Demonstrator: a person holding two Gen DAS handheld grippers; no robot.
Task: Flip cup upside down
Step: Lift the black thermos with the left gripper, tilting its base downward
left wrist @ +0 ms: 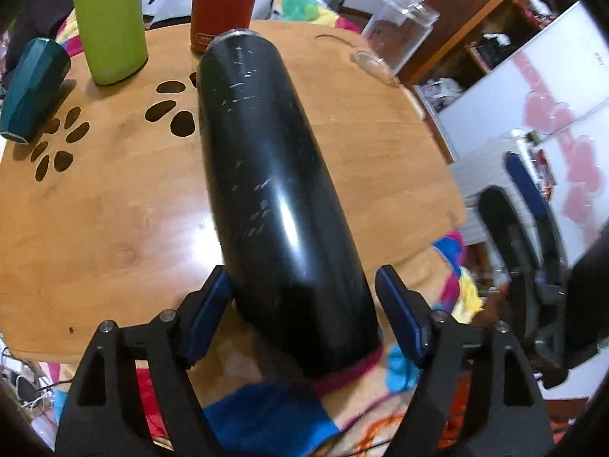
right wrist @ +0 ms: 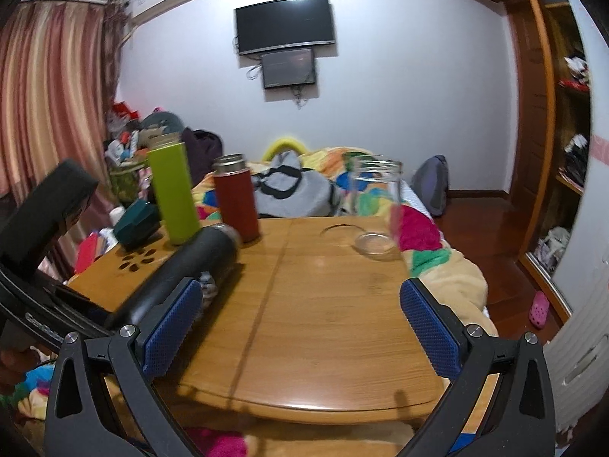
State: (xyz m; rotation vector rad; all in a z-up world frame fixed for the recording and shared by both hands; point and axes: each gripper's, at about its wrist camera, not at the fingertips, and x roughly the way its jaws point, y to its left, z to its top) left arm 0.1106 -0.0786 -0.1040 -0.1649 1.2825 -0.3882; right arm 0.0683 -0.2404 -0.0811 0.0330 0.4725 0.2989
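Lying on its side on wooden table [right wrist: 323,304]: black cup [left wrist: 266,190], between left gripper [left wrist: 304,316] fingers, spread, right pad clear of it. Right gripper [right wrist: 300,327] wide apart, holding nothing. Behind: green bottle [right wrist: 173,194], red flask [right wrist: 236,198], glass jar [right wrist: 377,205].

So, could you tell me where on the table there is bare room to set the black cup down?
The widest bare patch is the near half of the wooden table, between the black cup and the glass jar. The far left corner is crowded: the green bottle, the red bottle and the teal cup stand close by the paw cutouts.
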